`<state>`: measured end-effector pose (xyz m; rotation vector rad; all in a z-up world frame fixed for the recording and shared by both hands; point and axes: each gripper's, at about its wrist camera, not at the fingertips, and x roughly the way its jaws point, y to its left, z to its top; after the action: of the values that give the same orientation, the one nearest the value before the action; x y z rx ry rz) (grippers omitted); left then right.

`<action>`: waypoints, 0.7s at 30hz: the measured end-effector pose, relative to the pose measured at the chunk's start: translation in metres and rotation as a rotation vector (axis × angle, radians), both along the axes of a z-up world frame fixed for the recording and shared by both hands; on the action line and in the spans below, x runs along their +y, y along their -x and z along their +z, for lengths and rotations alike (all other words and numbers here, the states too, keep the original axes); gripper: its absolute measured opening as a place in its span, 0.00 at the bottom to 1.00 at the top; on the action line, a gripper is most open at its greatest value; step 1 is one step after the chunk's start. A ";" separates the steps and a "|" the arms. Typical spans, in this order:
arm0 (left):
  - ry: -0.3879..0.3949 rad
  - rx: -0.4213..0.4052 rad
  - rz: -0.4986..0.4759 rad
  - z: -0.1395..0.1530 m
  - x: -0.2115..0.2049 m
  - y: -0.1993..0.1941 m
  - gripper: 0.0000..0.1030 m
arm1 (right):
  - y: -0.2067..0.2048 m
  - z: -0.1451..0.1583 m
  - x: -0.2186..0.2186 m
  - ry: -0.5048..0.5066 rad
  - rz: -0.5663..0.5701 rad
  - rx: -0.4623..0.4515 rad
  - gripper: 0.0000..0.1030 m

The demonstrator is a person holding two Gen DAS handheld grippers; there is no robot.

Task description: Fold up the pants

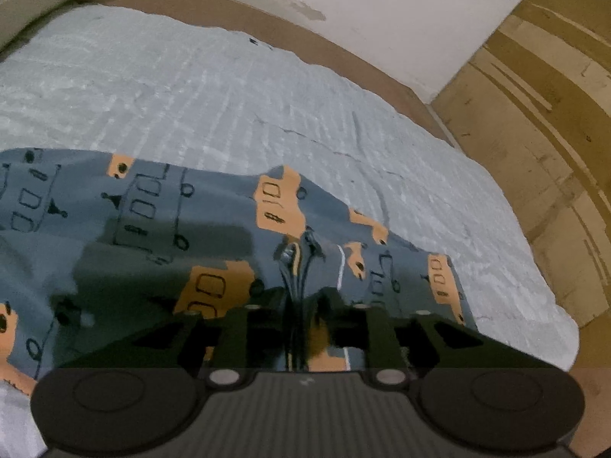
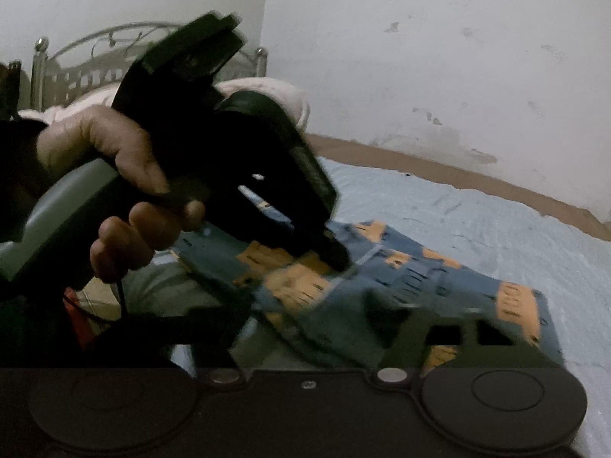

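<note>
The pants (image 1: 152,229) are grey-blue with orange patches and black line drawings. They lie bunched on a pale blue sheet (image 1: 229,95). My left gripper (image 1: 299,305) is shut on a gathered fold of the pants, which stands up between its fingers. In the right wrist view the left gripper (image 2: 336,257) shows held in a hand, with its tip pinching the pants (image 2: 420,278). My right gripper (image 2: 324,324) is blurred just above the near part of the pants; its fingers are spread wide, with no cloth between them.
The sheet covers a low mattress (image 1: 496,267) on a brown floor (image 1: 343,53) by a white wall (image 2: 420,57). Wooden boards (image 1: 553,133) stand at the right. A metal bed frame (image 2: 95,61) with bedding is at the back left.
</note>
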<state>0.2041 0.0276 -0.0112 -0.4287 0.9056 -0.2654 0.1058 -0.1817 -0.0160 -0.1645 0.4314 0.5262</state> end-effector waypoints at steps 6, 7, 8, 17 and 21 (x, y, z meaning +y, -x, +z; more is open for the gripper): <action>-0.147 -0.090 0.048 0.004 -0.017 -0.001 0.67 | -0.005 0.000 -0.053 0.042 -0.201 -0.050 0.99; -0.182 -0.100 0.053 0.003 -0.021 -0.003 0.68 | -0.012 -0.001 -0.061 0.061 -0.249 -0.051 0.99; -0.215 -0.108 0.057 0.001 -0.025 -0.004 0.69 | -0.020 -0.001 -0.069 0.091 -0.309 -0.044 0.99; -0.315 -0.137 0.060 -0.011 -0.031 -0.013 0.82 | -0.109 -0.009 -0.108 0.120 -0.375 0.126 0.99; -0.297 -0.121 0.072 -0.013 -0.025 -0.017 0.84 | -0.145 -0.011 -0.114 0.104 -0.400 0.180 0.99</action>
<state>0.2211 0.0027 -0.0244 -0.1677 0.7942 -0.0867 0.2509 -0.2955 -0.0268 -0.1264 0.6507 0.1243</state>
